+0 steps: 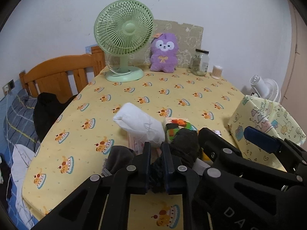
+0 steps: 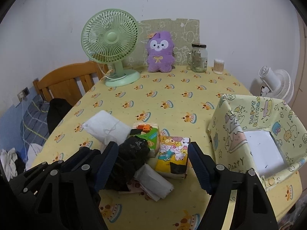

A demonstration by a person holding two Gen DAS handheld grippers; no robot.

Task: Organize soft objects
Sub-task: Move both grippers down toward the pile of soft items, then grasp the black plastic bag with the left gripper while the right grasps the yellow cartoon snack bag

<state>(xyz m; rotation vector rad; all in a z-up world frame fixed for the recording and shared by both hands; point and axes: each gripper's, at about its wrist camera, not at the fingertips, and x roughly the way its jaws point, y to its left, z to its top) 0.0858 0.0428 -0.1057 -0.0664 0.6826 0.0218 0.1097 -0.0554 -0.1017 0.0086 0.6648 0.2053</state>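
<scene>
- Clearly, in the left wrist view, the left tool (image 1: 155, 153) has its jaws drawn narrow and pinching a dark soft item (image 1: 184, 143), seemingly a rolled sock or cloth, though the blur near the lens leaves its kind unsure.
- Lift it only after checking that the pinch has real fabric and not just a loose edge; the white pillow-like pack (image 1: 139, 123) lies touching the heap just ahead and could be dragged along.
- The patterned box (image 1: 266, 128) stands to the right on the counter (image 1: 172, 92), so a straight rise before any sideways travel looks wisest.
- In the right wrist view, the right tool (image 2: 153, 153) stands wide, holding nothing, its jaws flanking the cartoon tissue pack (image 2: 173, 156) and the dark bundle.
- Centre the pack between the pads before closing, since the folded white bag (image 2: 153, 180) lies just in front and may catch.
- The green-printed pack (image 2: 146, 132) sits behind, touching the heap.
- The box's open top faces this view, its white floor bare, so there is room to drop things in from above.
</scene>
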